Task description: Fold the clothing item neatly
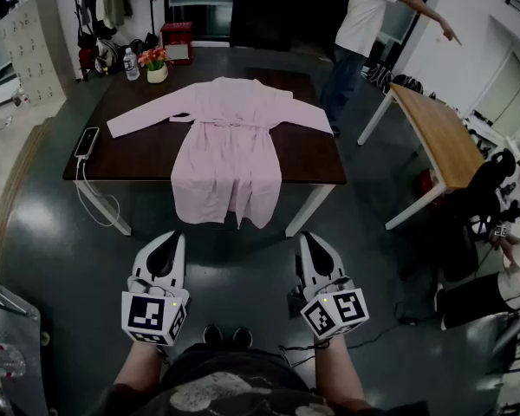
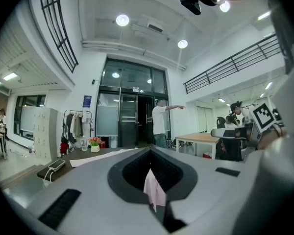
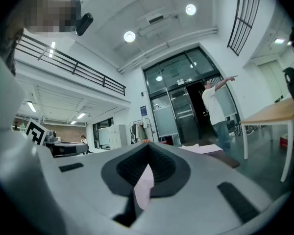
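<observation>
The pink robe (image 1: pixel 230 137) lies spread open on the dark table (image 1: pixel 316 165), in the far middle of the scene. Its collar points to the far edge and its two sleeves are stretched out, one to the left and one to the right. A belt crosses the waist. The lower part of the robe hangs over the near edge of the table.

The left gripper (image 1: pixel 168 239) and the right gripper (image 1: pixel 311 239) are both held level in the near part of the scene, above the floor and side by side. They point toward the table. Both are well apart from the robe and do not touch it. The hanging hem lies straight ahead, between the lines of the two grippers.

The jaws of each gripper are pressed together and hold nothing. In each gripper view a thin strip of pink shows in the slit between the jaws; this is the robe seen beyond them, not cloth that is pinched.

On the left edge of the table lies a phone (image 1: pixel 87 141) with a white cable. At the far left corner stand a flower pot (image 1: pixel 157 61) and a bottle (image 1: pixel 131 64). A person in a white shirt (image 1: pixel 364 20) stands beyond the table, far right, with one arm pointing. A light wooden table (image 1: pixel 438 137) stands at the right.
</observation>
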A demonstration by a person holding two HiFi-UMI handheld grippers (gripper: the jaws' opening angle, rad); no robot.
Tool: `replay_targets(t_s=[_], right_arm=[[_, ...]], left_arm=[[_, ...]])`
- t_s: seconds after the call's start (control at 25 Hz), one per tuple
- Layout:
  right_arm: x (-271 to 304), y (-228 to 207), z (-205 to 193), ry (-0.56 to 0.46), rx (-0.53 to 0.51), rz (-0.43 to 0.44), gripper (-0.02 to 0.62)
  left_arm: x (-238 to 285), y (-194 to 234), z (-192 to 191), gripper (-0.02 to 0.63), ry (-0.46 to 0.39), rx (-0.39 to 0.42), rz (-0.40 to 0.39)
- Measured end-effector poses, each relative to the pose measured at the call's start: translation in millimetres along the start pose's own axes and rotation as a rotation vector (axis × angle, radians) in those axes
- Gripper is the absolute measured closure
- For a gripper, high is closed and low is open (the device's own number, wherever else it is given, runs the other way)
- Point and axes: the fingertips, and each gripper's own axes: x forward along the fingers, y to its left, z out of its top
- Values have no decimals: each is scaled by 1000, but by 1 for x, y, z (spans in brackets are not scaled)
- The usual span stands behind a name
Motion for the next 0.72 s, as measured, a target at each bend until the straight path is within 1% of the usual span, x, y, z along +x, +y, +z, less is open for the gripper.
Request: replay_targets(t_s=[0.24, 0.6, 0.72], right_arm=[[6, 11, 4, -7, -26, 26, 604], [18, 17, -5, 21, -40, 10, 604], [19, 14, -12, 31, -20, -24, 604]], left_arm=[[6, -1, -1, 597, -9, 3, -31], [14, 7, -7, 597, 1, 13, -50], [13, 11, -17, 597, 20, 3, -59]])
